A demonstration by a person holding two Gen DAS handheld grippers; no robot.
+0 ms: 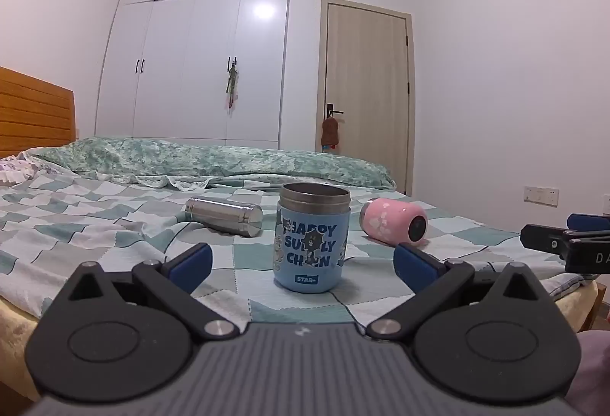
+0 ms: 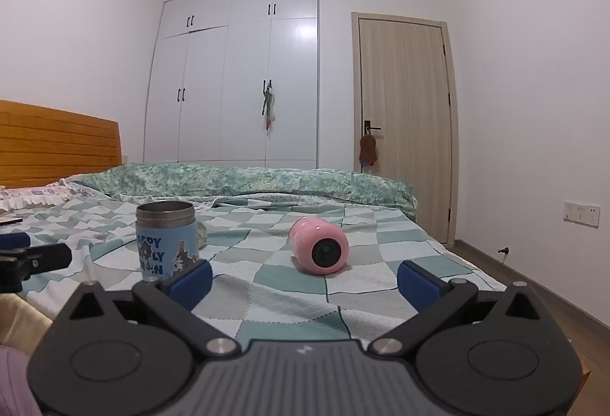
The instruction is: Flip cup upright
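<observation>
A light blue cup [image 1: 310,240] with a steel rim stands upright on the checked bedspread, straight ahead of my left gripper [image 1: 303,265], which is open and empty just short of it. The blue cup also shows in the right wrist view [image 2: 167,238]. A pink cup [image 2: 319,245] lies on its side, its dark end facing my right gripper [image 2: 305,280], which is open and empty some way back from it. The pink cup also shows in the left wrist view [image 1: 394,221]. A steel cup [image 1: 225,216] lies on its side behind and left of the blue one.
A rolled green quilt [image 1: 213,158] runs across the far side of the bed. A wooden headboard [image 1: 34,111] is at the left. The bed's right edge [image 2: 476,271] drops to a wooden floor. A white wardrobe [image 2: 236,80] and a door [image 2: 404,118] stand behind.
</observation>
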